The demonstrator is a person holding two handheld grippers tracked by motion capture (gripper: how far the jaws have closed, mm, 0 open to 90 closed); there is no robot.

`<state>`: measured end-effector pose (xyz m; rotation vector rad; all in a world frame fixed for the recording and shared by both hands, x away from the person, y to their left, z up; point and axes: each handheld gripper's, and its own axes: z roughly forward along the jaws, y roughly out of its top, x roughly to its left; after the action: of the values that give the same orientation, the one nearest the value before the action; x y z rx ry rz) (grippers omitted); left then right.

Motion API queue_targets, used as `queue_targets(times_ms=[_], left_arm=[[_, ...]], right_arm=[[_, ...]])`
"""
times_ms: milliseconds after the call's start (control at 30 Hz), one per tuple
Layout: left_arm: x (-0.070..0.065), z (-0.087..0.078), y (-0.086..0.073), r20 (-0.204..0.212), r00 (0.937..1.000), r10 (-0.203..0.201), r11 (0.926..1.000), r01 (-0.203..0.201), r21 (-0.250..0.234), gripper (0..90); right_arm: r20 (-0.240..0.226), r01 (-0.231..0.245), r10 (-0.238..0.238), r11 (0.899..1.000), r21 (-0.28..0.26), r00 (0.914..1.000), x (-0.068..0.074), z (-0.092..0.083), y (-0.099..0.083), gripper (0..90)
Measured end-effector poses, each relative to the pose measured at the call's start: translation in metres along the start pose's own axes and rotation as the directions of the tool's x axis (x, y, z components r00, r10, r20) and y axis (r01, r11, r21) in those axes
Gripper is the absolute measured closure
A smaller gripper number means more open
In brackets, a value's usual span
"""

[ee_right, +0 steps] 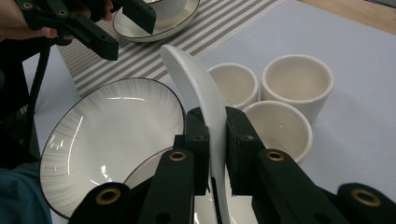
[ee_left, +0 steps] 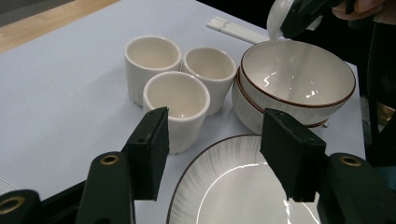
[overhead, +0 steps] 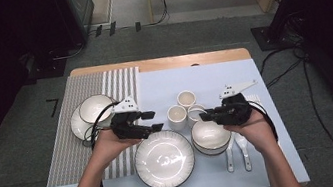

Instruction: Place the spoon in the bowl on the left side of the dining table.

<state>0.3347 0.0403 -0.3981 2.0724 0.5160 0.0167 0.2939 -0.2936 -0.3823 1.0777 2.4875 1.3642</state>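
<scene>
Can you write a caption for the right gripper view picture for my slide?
Right gripper pinches a white spoon above stacked bowls, beside three cups and a plate.

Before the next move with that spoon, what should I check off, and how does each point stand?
1. Right gripper clamped on the spoon: ok, jaws pinch its handle.
2. Spoon over the stacked bowls: ok, it hangs above their rim.
3. Top bowl free to receive it: ok, nothing lies in it.
4. Left gripper out of the way: ok, jaws open, nothing between them, over the plate.
5. Cups clear of the spoon's path: ok, they stand beside the bowls.
6. Two spare spoons undisturbed: ok, flat by the bowls.
</scene>
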Motion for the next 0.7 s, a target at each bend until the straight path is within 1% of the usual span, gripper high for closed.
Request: queue_targets(times_ms=[700], left_arm=[[-0.007, 0.011, 0.002, 0.012, 0.9999, 0.002, 1.0000, -0.002, 0.004, 45.0]], right_arm=[[-0.016, 0.009, -0.009, 1.000, 0.010, 0.9998, 0.005, 0.006, 0.002, 81.4]])
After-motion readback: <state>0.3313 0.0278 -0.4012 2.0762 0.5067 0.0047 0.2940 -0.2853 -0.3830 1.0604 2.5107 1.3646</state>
